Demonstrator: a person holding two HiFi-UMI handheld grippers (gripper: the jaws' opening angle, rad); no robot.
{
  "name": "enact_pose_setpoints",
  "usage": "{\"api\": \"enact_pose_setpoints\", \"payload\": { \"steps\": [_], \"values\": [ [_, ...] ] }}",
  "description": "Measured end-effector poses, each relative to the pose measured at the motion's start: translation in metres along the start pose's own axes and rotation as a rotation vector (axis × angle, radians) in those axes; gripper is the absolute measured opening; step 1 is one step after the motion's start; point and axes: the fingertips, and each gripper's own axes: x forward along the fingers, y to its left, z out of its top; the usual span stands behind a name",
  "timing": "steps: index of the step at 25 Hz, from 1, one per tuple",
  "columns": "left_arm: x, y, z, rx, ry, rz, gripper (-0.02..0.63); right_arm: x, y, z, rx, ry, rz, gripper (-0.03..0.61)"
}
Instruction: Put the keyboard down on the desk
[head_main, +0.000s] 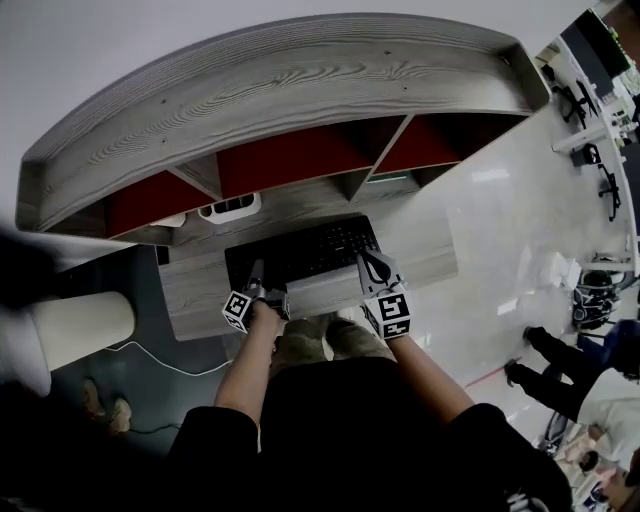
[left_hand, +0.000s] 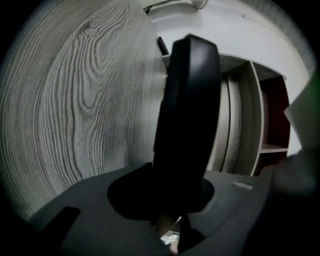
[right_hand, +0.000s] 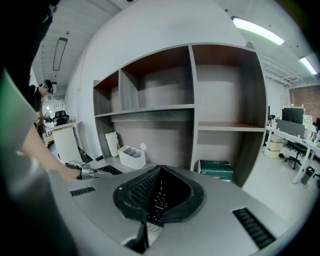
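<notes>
The black keyboard lies lengthwise over the grey wood desk, in front of the shelf unit. My left gripper is shut on its near left corner. My right gripper is shut on its near right corner. The left gripper view has the keyboard edge-on between the jaws, right beside the wood-grain desk. The right gripper view looks along the keys of the keyboard from between the jaws. I cannot tell whether the keyboard touches the desk.
A wood shelf unit with red-backed compartments rises behind the desk. A white organiser tray stands at the back left, a green box in the lower right compartment. A white cylinder is on the left; people stand at the right.
</notes>
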Motion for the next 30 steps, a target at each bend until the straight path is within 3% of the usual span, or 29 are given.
{"api": "enact_pose_setpoints", "payload": {
  "steps": [5, 11, 14, 21, 30],
  "values": [
    [0.003, 0.020, 0.007, -0.035, 0.008, 0.073, 0.103, -0.009, -0.004, -0.010, 0.008, 0.026, -0.025, 0.012],
    [0.006, 0.025, 0.007, -0.053, 0.023, 0.079, 0.106, -0.017, 0.001, -0.005, 0.051, 0.017, -0.033, 0.011],
    [0.009, 0.029, 0.011, -0.023, 0.034, 0.085, 0.109, -0.018, 0.005, -0.003, 0.048, 0.011, -0.030, 0.011],
    [0.003, 0.041, 0.012, 0.107, 0.036, 0.256, 0.169, -0.016, 0.011, 0.000, 0.045, 0.016, -0.011, 0.012],
    [0.000, 0.036, 0.005, 0.107, 0.108, 0.311, 0.264, -0.022, 0.026, 0.013, 0.049, -0.013, 0.019, 0.011]
  ]
}}
